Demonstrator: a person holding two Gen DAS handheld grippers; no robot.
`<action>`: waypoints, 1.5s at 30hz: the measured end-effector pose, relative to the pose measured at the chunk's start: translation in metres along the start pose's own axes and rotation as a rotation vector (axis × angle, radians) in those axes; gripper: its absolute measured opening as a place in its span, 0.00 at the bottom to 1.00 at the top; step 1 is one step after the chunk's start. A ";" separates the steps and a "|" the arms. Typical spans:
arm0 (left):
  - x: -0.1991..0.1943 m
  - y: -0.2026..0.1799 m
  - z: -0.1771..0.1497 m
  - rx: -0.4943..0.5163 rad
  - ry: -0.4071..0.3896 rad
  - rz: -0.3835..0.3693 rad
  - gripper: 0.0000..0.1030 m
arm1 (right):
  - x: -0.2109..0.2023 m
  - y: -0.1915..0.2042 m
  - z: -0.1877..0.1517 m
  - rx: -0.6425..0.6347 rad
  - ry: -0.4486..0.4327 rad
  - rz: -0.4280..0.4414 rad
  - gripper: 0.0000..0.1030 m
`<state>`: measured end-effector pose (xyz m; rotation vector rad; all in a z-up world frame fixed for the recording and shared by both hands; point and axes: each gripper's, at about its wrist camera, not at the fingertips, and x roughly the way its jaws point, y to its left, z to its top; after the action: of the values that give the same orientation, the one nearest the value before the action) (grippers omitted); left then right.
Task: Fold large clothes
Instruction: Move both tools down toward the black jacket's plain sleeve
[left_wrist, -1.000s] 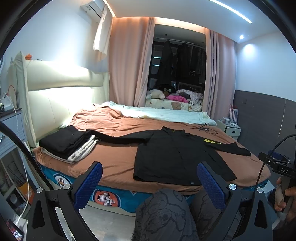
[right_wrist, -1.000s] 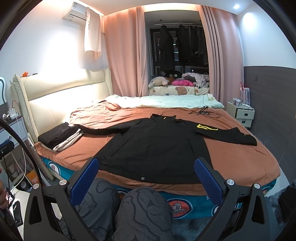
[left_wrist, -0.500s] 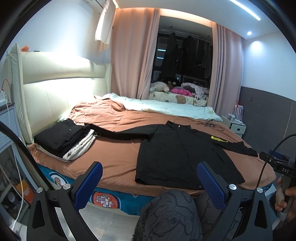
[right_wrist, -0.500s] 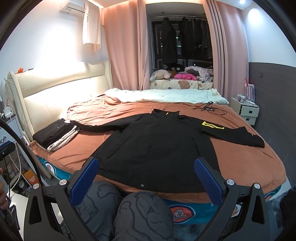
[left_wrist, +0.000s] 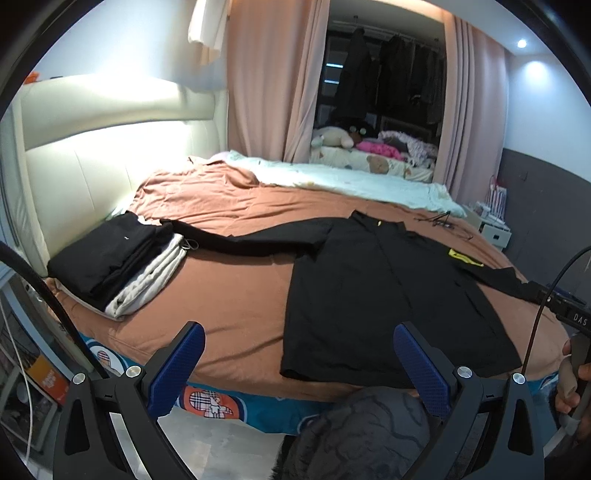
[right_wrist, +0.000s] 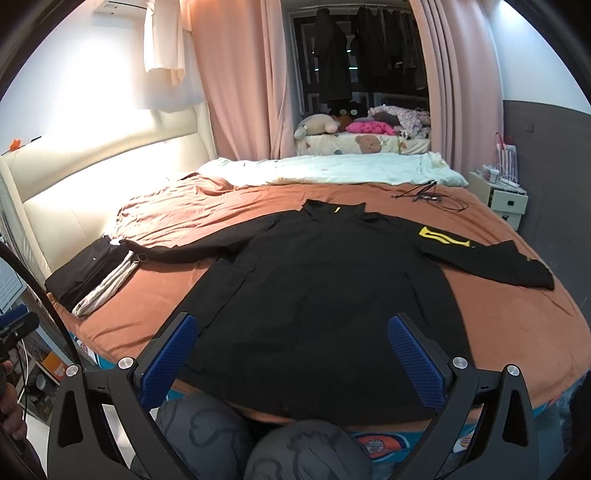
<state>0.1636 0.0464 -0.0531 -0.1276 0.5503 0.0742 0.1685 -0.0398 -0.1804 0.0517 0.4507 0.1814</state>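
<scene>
With both your left gripper (left_wrist: 298, 363) and right gripper (right_wrist: 293, 356) spread wide and empty, pinch the flat black long-sleeved jacket (right_wrist: 325, 280) at its outstretched sleeves first.

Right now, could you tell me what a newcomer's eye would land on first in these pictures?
Probably the black jacket, spread flat with both sleeves out across the brown bedsheet, a yellow mark on one sleeve. Next, the stack of folded clothes at the headboard end, touching one cuff. Both the left gripper and right gripper are open, short of the hem.
</scene>
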 end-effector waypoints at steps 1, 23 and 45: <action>0.007 0.002 0.003 0.000 0.008 0.005 1.00 | 0.006 0.001 0.003 0.000 0.007 0.000 1.00; 0.171 0.093 0.097 -0.090 0.123 0.086 1.00 | 0.169 0.016 0.094 0.087 0.097 0.038 1.00; 0.354 0.206 0.171 -0.271 0.241 0.235 0.96 | 0.347 0.013 0.165 0.134 0.225 0.142 1.00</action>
<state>0.5315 0.2867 -0.1153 -0.3389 0.7935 0.3669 0.5453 0.0359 -0.1793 0.1965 0.6838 0.2981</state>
